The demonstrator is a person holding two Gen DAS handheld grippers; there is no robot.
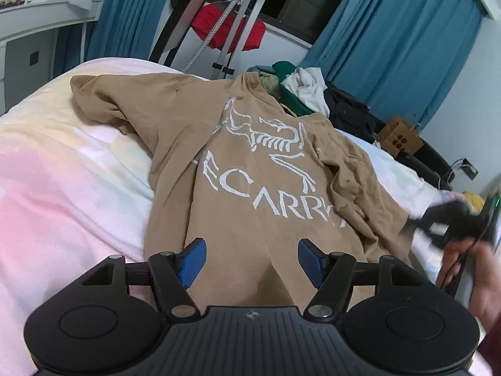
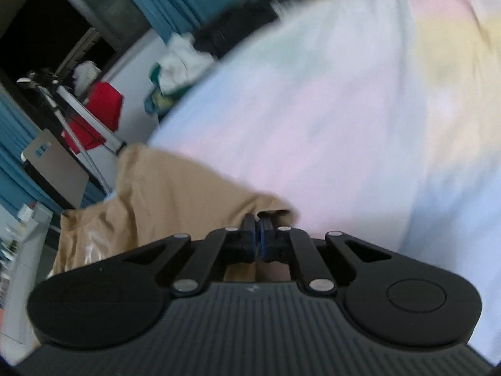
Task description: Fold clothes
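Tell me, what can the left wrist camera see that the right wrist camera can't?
Only the left wrist view shows the white logo print on the tan sweatshirt, the cardboard box, and the left gripper, its jaws wide apart over the hem. Only the right wrist view shows the right gripper up close, shut on a tan fold. Both show the pastel blanket, the blue curtains, the red cloth on the rack and the clothes pile.

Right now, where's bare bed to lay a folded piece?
Free: the pastel bedspread left of the tan hoodie, out to the bed's near-left edge. Crowded: the clothes pile beyond the hoodie's collar. The right gripper pinches hoodie fabric on that side; the left gripper hangs open over the hem.
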